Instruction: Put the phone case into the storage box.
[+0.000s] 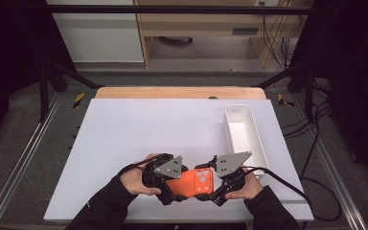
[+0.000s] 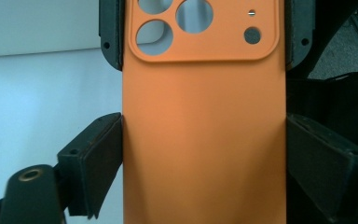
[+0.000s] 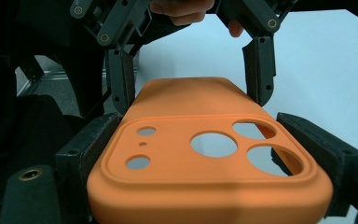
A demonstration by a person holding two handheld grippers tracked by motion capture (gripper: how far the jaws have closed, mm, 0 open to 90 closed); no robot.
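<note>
My left gripper (image 1: pixel 172 184) has its jaws pressed against the two long edges of the orange phone case (image 1: pixel 194 182), toward its plain end, and my right gripper (image 1: pixel 219 184) clamps the same two edges at the camera end. So both are closed on the case, which I hold between them just above the near part of the surface (image 1: pixel 134 129), its back face turned up.

I judge it light and soft: a thin silicone-like shell with nothing inside, so it should flex and bow if I squeeze hard across its width. The matte skin looks grippy rather than slippery, and I see little to break. The long side walls are the sensible place to take it, since the lip there stiffens it. The flat back would only buckle.

In the left gripper view the case (image 2: pixel 204 140) is an even, unmarked orange, with a raised rounded-square camera panel at the far end. In the right gripper view that panel (image 3: pixel 209 149) shows three large round cut-outs and three smaller holes beside them.

Farther out, an empty white rectangular tray (image 1: pixel 244 132) sits at the right side of the surface, apart from my hands.
</note>
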